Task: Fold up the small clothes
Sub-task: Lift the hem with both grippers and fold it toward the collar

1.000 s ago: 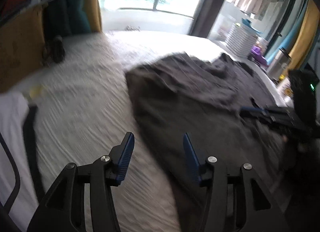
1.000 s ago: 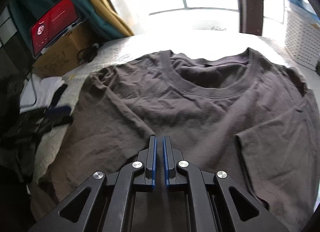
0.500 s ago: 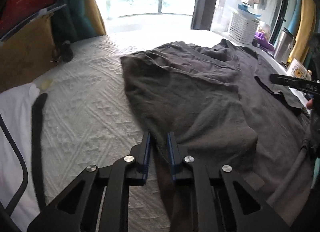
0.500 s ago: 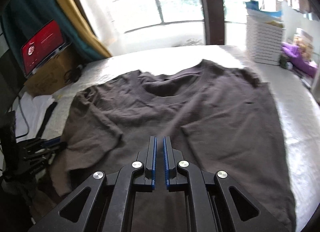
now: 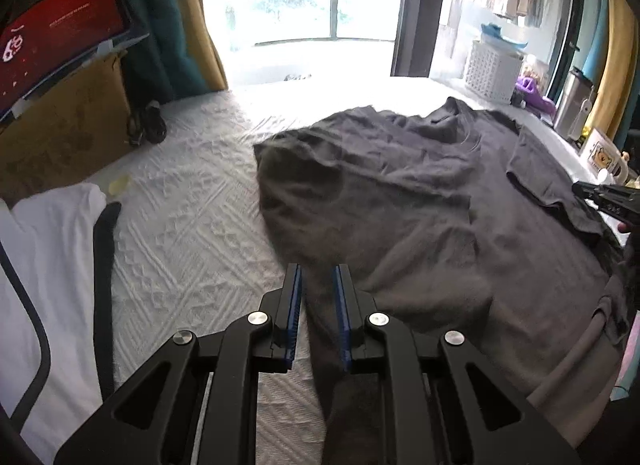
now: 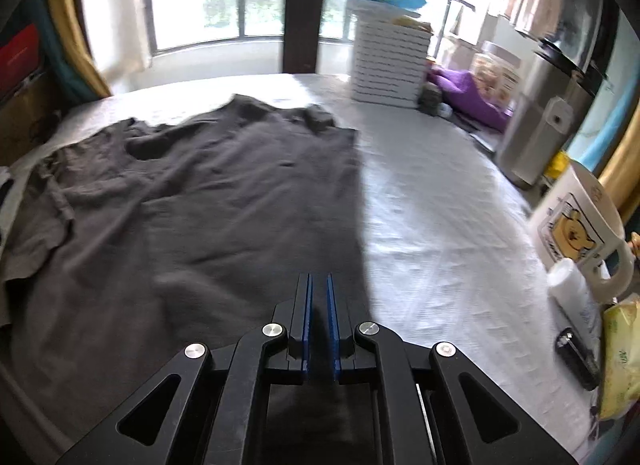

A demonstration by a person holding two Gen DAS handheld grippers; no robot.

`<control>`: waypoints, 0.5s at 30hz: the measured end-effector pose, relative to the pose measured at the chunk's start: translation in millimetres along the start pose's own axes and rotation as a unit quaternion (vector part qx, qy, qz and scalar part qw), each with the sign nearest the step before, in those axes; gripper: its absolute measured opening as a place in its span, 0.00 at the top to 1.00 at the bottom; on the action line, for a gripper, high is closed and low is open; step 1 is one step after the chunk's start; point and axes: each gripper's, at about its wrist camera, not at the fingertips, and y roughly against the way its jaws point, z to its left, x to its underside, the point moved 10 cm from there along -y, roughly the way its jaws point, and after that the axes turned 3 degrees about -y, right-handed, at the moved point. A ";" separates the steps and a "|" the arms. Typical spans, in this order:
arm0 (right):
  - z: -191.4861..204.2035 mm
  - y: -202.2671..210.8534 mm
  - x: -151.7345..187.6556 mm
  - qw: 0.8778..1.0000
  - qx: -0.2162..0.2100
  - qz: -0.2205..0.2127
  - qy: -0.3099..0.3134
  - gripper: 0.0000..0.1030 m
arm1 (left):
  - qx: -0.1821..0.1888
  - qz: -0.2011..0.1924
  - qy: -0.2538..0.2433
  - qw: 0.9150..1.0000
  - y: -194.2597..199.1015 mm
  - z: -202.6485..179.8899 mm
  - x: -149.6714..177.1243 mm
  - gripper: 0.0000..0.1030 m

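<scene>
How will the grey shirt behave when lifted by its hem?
Likely floppy: the shirt lies wrinkled and bunched on the bed. Probably light, thin cloth. It may drag and sag between the left gripper and right gripper.

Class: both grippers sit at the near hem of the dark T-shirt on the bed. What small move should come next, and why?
Probably lift both hem corners together: the left gripper and the right gripper each pinch the T-shirt, which lies spread on the bed, unfolded.
</scene>
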 end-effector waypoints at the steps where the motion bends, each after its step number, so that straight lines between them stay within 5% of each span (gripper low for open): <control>1: -6.8 -2.9 -0.5 1.000 0.002 0.002 -0.002 0.92 | 0.004 -0.001 -0.001 1.000 0.4 -3.4 -1.4 0.84; 3: -11.7 -8.8 0.5 1.000 -0.005 0.012 -0.001 0.88 | 0.005 0.003 -0.008 1.000 -2.8 -9.1 -1.3 0.83; 5: -13.7 -15.0 0.5 1.000 -0.013 0.020 0.007 0.64 | -0.001 0.018 -0.015 1.000 -11.9 -12.6 3.1 0.83; 6: -16.6 -16.2 -1.7 1.000 -0.008 0.017 0.009 0.25 | -0.002 0.026 -0.015 1.000 -16.3 -13.0 5.9 0.83; 7: -19.4 -19.0 -2.7 1.000 -0.007 0.020 0.006 0.00 | -0.004 0.038 -0.013 0.999 -21.5 -12.6 9.9 0.83; 15: -26.8 -26.2 -0.6 0.999 -0.029 0.028 -0.022 0.00 | 0.003 0.042 -0.007 0.999 -25.1 -9.9 11.6 0.82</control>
